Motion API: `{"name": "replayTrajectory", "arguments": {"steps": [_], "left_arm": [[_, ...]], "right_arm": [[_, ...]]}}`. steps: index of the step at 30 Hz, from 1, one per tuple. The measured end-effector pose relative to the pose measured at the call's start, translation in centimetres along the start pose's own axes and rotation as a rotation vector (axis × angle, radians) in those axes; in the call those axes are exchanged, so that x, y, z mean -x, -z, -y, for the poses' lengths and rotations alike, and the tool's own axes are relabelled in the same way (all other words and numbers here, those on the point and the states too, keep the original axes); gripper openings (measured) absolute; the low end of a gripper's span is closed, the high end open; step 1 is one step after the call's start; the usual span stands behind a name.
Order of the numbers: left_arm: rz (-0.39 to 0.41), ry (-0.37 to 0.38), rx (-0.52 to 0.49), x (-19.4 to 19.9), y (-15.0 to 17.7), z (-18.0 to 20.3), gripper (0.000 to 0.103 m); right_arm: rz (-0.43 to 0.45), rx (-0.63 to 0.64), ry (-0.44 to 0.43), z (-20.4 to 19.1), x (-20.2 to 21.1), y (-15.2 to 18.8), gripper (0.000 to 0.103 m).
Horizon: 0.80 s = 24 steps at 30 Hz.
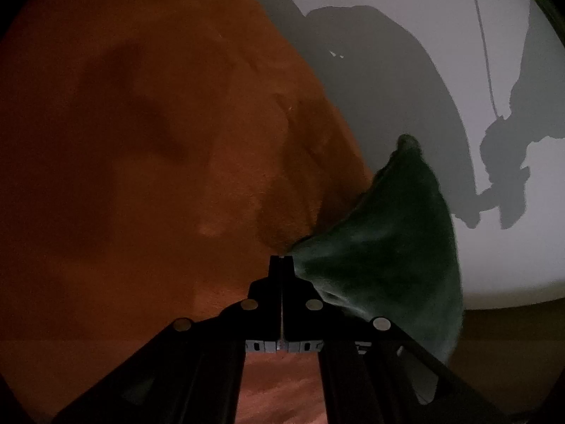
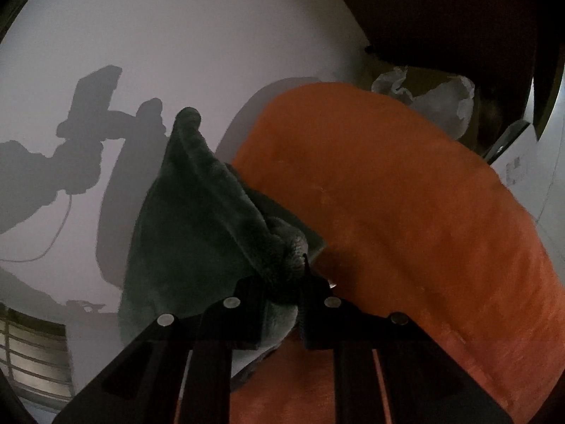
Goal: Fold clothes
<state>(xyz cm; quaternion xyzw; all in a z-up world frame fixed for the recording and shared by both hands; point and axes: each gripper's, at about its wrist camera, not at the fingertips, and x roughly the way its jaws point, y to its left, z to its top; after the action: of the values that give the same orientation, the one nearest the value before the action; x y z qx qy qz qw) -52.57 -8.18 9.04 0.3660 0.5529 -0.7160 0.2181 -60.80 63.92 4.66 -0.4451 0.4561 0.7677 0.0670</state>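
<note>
The left hand-held gripper (image 1: 281,258) had its two black fingers pressed together with almost no gap, pinching cloth right at the tips. From that pinch an orange fleece garment (image 1: 148,134) spread away to the left and ahead of the fingers, filling most of the left wrist view, while a dark green cloth (image 1: 385,240) fanned out to the right of the tips and rose to a point further ahead. In the dim light it was hard to tell whether the green was a separate piece or the other face of the orange garment. Beyond both, to the right of the left hand-held gripper, lay the pale worktop (image 1: 406,35), crossed by the shadows of an arm, a tool and a thin cable.

The right hand-held gripper (image 2: 282,282) stood partly open, and a thick bunched fold of the dark green cloth (image 2: 197,219) sat between its fingers, touching both. The green rose ahead of the fingers to a rolled tip. Just right of that hand-held gripper the orange fleece garment (image 2: 406,194) sloped away in a broad smooth sheet, its edge meeting the green near the right finger. Far ahead and to the right, past the orange, lay some crumpled pale material (image 2: 441,99). To the left the pale worktop (image 2: 176,17) showed more tool-shaped shadow.
</note>
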Motion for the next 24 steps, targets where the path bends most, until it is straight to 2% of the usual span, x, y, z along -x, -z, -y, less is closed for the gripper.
{"name": "replayTrajectory", "arguments": {"steps": [3, 4, 5, 6, 7, 8, 10, 11, 14, 17, 22, 24], "left_arm": [[-0.050, 0.024, -0.027, -1.0, 0.0, -0.4, 0.003], [-0.076, 0.037, -0.046, -1.2, -0.1, -0.6, 0.015], [-0.099, 0.045, -0.063, -0.7, -0.1, -1.4, 0.034], [-0.124, 0.047, -0.085, -1.5, -0.6, -0.7, 0.045], [-0.135, 0.050, -0.113, -2.2, -1.4, 0.2, 0.065], [-0.147, 0.053, -0.140, -2.9, -2.3, 1.1, 0.071], [-0.162, 0.090, -0.204, -4.0, -3.7, 3.0, 0.074], [-0.173, 0.109, -0.242, -4.6, -4.4, 4.2, 0.079], [-0.217, 0.149, -0.346, -7.6, -6.7, 7.5, 0.079], [-0.250, 0.142, -0.408, -10.7, -7.8, 9.5, 0.079], [-0.294, 0.131, -0.329, -13.6, -7.3, 10.2, 0.079], [-0.280, 0.132, -0.278, -13.4, -6.7, 10.3, 0.079]], "right_arm": [[-0.013, -0.017, -0.006, 0.6, 0.1, 0.0, 0.035], [-0.018, -0.023, -0.008, 0.8, 0.1, 0.0, 0.040], [-0.022, -0.029, -0.010, 1.0, 0.1, 0.0, 0.056], [-0.027, -0.035, -0.012, 1.2, 0.1, 0.0, 0.068], [-0.024, -0.027, -0.029, 1.1, 0.3, -0.6, 0.071], [-0.018, -0.014, -0.052, 0.9, 0.4, -1.4, 0.074], [-0.023, 0.022, -0.104, 0.3, 0.4, -3.4, 0.079], [-0.045, 0.050, -0.135, -0.3, -0.1, -4.6, 0.081], [-0.141, 0.160, -0.207, -2.7, -2.9, -7.8, 0.090], [-0.212, 0.253, -0.208, -5.2, -6.0, -9.6, 0.092], [-0.295, 0.319, -0.285, -8.3, -10.1, -9.9, 0.092], [-0.353, 0.336, -0.251, -9.2, -11.5, -9.2, 0.092]]}}
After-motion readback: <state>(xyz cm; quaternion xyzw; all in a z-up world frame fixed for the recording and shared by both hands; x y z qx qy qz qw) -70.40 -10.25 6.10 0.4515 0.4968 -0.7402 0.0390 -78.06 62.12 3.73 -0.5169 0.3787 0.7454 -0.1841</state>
